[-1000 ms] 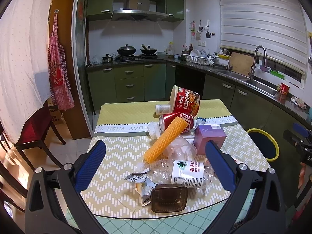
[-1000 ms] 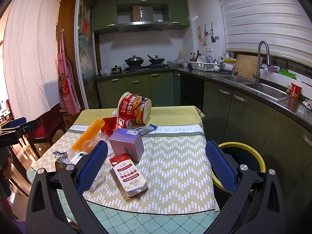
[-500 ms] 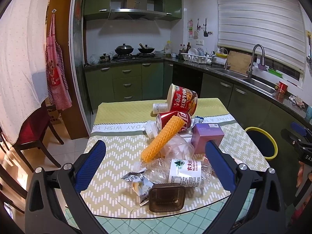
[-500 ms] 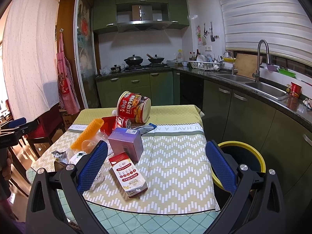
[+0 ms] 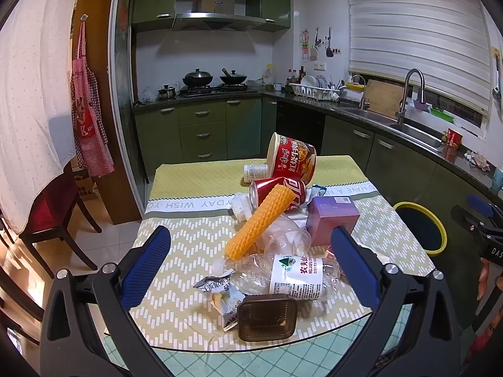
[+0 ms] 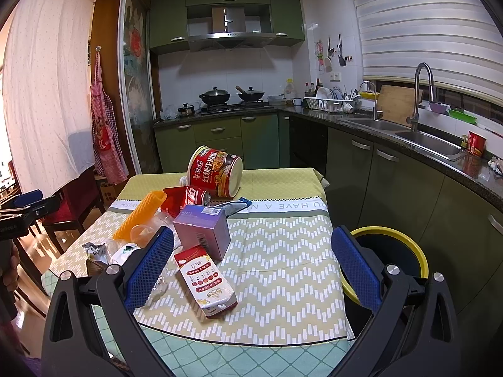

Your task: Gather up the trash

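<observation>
Trash heaped on table [image 5: 188,229]: bottle [image 5: 283,275], carton [image 6: 206,281], box [image 6: 202,231], can [image 5: 278,190], tub [image 5: 290,158]; bin [image 6: 391,253] set beside table; left gripper [image 5: 250,267] & right gripper [image 6: 251,267] held wide apart, nothing gripped.

Tablecloth [image 6: 283,207] reads "YOU HAVE A N" (cut off); milk carton [image 6: 204,281] "100%".

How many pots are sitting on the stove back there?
3. A big lidded wok sits on the left burner, another pan with a handle sticking up sits beside it on the right, and a small lidded pot stands at the left of the stove. Others could be hidden.
</observation>
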Available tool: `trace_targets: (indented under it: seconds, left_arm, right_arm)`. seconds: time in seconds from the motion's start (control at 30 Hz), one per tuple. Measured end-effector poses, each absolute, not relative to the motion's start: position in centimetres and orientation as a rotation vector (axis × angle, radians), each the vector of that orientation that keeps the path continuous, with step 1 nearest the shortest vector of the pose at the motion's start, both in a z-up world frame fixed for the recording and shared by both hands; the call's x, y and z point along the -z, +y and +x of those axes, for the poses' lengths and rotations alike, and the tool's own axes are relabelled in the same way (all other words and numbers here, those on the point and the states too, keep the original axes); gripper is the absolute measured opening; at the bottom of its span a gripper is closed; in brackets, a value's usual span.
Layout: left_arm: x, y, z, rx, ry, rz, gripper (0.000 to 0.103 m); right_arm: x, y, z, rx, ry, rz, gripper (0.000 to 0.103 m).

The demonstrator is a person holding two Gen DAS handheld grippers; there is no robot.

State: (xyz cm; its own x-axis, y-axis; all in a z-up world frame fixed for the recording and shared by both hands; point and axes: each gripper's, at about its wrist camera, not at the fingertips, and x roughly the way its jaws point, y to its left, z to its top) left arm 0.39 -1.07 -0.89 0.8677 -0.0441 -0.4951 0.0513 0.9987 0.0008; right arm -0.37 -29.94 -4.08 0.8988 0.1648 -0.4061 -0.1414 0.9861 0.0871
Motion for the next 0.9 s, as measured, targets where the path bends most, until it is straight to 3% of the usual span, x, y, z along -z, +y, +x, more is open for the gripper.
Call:
trace_targets:
  seconds: [0.9]
  left_arm:
    - [1.27,-1.61,0.52,0.06,0.524,0.022,0.097]
  right_arm:
    - [4.49,-29.96,-0.12,-0.158,0.434,0.057,0.099]
